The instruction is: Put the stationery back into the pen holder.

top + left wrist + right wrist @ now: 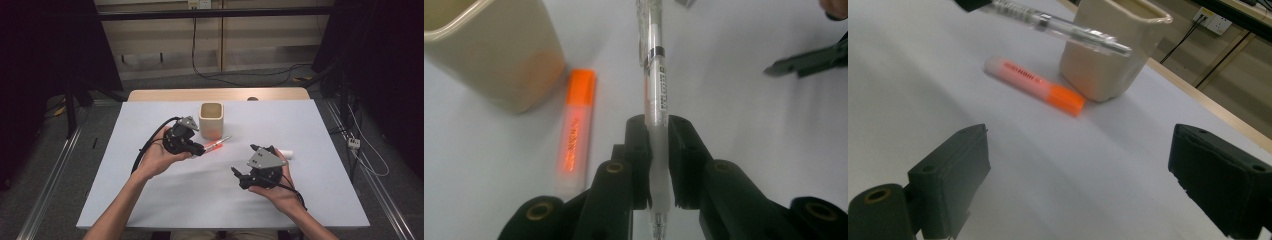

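My left gripper (200,148) (658,135) is shut on a clear pen (220,141) (655,75), which sticks out past the jaws a little above the table. Under the pen an orange-capped highlighter (212,147) (576,130) (1035,85) lies flat on the table beside a beige cup (211,120) (494,50) (1113,45). The pen (1063,25) points toward the cup's side. My right gripper (245,160) (1083,170) is open with nothing between its jaws, low over the table to the right of the pen and aimed at the highlighter.
A small white cylinder (285,153) lies just right of my right gripper. The white table top (165,200) has free room at the front and left. A wooden edge (215,94) runs along the back; cables trail on the floor beyond.
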`<action>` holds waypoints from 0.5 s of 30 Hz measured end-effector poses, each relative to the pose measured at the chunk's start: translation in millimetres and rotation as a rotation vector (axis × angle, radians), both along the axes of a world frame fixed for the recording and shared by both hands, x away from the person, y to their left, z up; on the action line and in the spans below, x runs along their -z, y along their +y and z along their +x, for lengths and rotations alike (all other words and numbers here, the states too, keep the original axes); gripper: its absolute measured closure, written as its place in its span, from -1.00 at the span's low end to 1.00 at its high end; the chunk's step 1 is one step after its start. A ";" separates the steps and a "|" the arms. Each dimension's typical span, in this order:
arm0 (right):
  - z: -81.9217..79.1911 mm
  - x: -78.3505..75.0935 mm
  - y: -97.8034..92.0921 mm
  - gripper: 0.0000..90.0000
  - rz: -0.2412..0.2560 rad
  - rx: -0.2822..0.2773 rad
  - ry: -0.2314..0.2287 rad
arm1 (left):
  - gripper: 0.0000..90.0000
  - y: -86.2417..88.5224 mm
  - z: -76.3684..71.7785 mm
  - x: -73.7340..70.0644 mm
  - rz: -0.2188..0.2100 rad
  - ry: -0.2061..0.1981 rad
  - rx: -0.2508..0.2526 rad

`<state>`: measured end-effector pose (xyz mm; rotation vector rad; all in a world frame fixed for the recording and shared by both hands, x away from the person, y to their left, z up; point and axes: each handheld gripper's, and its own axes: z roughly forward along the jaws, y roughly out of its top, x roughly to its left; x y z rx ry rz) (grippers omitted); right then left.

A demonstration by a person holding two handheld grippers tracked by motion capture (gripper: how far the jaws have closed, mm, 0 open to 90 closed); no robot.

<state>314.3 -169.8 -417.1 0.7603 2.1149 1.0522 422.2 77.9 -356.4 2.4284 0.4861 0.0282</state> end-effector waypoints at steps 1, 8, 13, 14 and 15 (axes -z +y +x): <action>-0.8 2.2 2.2 -0.79 -0.018 -0.007 -0.005 | 0.79 -2.5 0.8 1.1 0.005 0.004 0.001; -9.8 1.4 15.4 -0.71 -0.209 -0.033 -0.131 | 0.79 -14.0 -5.7 12.0 0.042 0.025 0.049; -14.5 3.6 27.2 -0.59 -0.334 -0.069 -0.208 | 0.79 -21.1 -8.8 15.2 0.063 0.029 0.085; -14.7 4.3 28.9 -0.56 -0.358 -0.078 -0.225 | 0.79 -22.8 -9.4 16.0 0.065 0.033 0.089; -15.8 5.3 30.6 -0.53 -0.368 -0.078 -0.230 | 0.79 -24.1 -9.8 16.5 0.073 0.032 0.096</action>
